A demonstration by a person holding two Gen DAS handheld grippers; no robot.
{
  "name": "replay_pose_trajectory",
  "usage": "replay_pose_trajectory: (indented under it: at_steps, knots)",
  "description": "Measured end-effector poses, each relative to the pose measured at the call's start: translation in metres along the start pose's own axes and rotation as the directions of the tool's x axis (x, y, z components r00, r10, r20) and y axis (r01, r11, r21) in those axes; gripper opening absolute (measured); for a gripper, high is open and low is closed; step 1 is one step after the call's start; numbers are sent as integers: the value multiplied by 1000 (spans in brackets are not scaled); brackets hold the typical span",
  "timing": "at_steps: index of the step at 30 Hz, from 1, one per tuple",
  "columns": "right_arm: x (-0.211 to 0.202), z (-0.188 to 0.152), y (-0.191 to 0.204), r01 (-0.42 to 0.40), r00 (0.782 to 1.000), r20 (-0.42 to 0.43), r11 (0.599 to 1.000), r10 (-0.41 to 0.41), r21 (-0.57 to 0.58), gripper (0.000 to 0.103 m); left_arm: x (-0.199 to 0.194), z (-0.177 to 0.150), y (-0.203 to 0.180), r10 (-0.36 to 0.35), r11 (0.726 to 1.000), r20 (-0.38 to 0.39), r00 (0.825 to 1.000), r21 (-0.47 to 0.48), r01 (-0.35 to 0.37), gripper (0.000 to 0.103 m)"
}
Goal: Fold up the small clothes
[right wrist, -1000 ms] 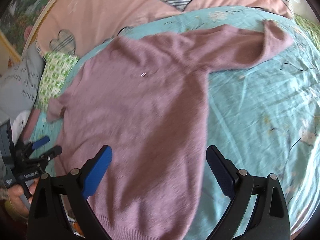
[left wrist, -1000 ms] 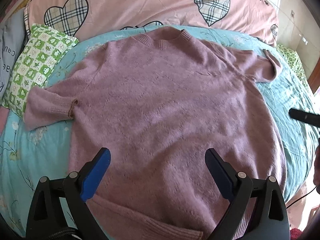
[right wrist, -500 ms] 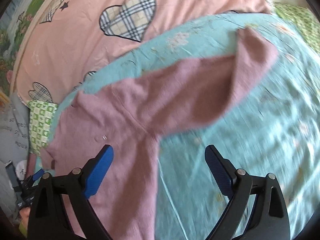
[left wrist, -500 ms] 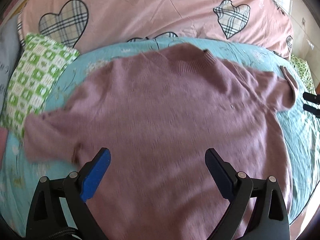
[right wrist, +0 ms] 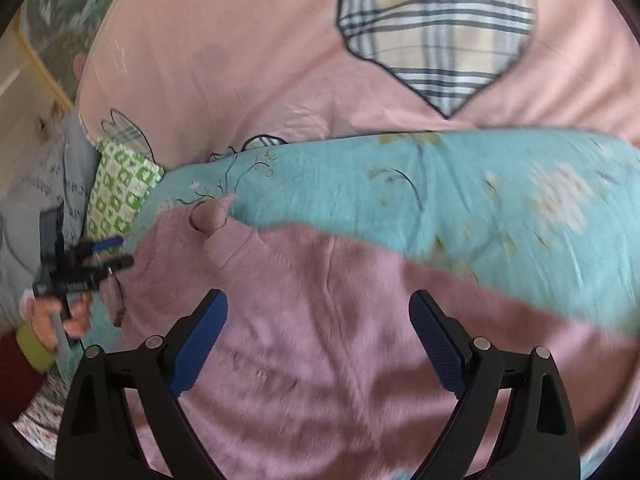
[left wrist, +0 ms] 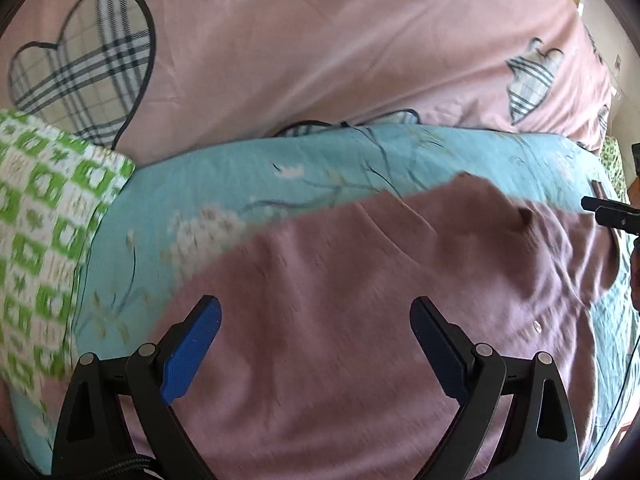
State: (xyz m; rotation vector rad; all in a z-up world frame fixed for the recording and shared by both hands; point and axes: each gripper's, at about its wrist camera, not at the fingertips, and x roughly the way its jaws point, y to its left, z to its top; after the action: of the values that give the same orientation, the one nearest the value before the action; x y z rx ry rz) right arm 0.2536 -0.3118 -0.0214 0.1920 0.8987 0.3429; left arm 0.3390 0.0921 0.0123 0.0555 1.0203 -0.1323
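— Hovering over the mauve sweater (left wrist: 360, 320) with both tools, aren't we? Our left gripper (left wrist: 316, 344) has its blue fingers (left wrist: 192, 344) spread wide with nothing between them, and our right gripper (right wrist: 318, 340) is parted the same way, also empty.

— Yes. The sweater lies spread on the turquoise floral sheet (left wrist: 280, 184), at the foot of the pink heart-print quilt (left wrist: 340, 48). We judge we hold both tools spread and low above the knit so that each can take an edge for a fold.

— What can't we make out?

— Plenty. Both views are smeared. The hem and lower body fall below the frame, behind our own fingers. The small rounded lump near the sweater's top edge (right wrist: 208, 216) may be the collar or a cuff; we cannot tell. The green checked pillow (left wrist: 44, 248) is cut off at the left.
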Motion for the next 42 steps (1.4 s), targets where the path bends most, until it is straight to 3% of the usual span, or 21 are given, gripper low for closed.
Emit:
replay_pose_trajectory:
  at_steps: [4, 9, 12, 15, 16, 17, 18, 19, 20, 21, 22, 24, 27, 28, 32, 34, 37, 40, 42]
  knots:
    - [35, 27, -5, -1, 999, -41, 998, -1, -65, 91, 23, 23, 9, 4, 998, -23, 1000, 55, -3, 96]
    - [78, 44, -7, -26, 994, -109, 988, 10, -152, 89, 62, 47, 20, -18, 995, -107, 994, 100, 29, 96]
    - [105, 45, -5, -6, 989, -149, 982, -22, -188, 77, 86, 54, 21, -17, 992, -164, 986, 119, 37, 96]
    - [120, 43, -8, 10, 985, -169, 978, -46, -207, 56, 99, 52, 15, -1, 989, -161, 987, 146, 25, 94]
    - [121, 43, -7, -4, 984, -173, 978, -32, -206, 43, 97, 51, 11, -7, 987, -149, 989, 157, 30, 85]
    - [121, 42, -7, -30, 983, -183, 980, -7, -196, 27, 93, 49, 3, -25, 982, -129, 991, 182, 48, 66]
    - [120, 41, -6, -46, 983, -185, 981, 11, -187, 21, 90, 45, -3, -41, 975, -122, 992, 213, 66, 55]
    - [119, 38, -2, -45, 982, -189, 979, 6, -200, 13, 87, 42, -8, -51, 968, -119, 992, 240, 79, 26]
    - [118, 35, 2, -21, 982, -188, 974, -22, -224, 11, 85, 40, -14, -55, 959, -126, 990, 268, 88, 8]
    - [117, 33, 7, -6, 982, -184, 970, -40, -242, 10, 81, 39, -19, -33, 956, -116, 993, 288, 66, 8]
    - [111, 31, 10, 18, 985, -163, 966, -61, -256, 9, 76, 37, -24, -12, 942, -25, 1000, 335, 20, 7]
    - [95, 30, 7, 84, 989, -99, 963, -113, -256, 9, 58, 35, -30, 11, 940, 45, 999, 340, -26, 7]
    - [47, 34, -11, 221, 973, 89, 968, -212, -118, 8, 47, 32, -27, 24, 957, 112, 993, 286, -55, 7]
    - [40, 34, -18, 232, 968, 114, 970, -223, -69, 8, 54, 32, -25, 49, 961, 114, 992, 265, -78, 6]
    - [59, 24, -38, 289, 953, 88, 957, -291, 32, 8, 76, 33, -17, 114, 975, 149, 982, 170, -139, 5]
    - [71, 21, -36, 325, 942, 75, 945, -327, 44, 8, 87, 33, -7, 121, 986, 128, 984, 104, -134, 6]
    - [81, 21, -41, 337, 937, 60, 936, -344, 98, 8, 99, 29, -6, 127, 988, 102, 987, 77, -135, 7]
    - [85, 30, -39, 325, 942, 42, 936, -333, 132, 11, 99, 37, -5, 134, 989, 83, 988, 55, -138, 19]
    - [80, 39, -30, 314, 943, 64, 937, -327, 156, 16, 87, 38, 2, 105, 994, 88, 991, 14, -106, 33]
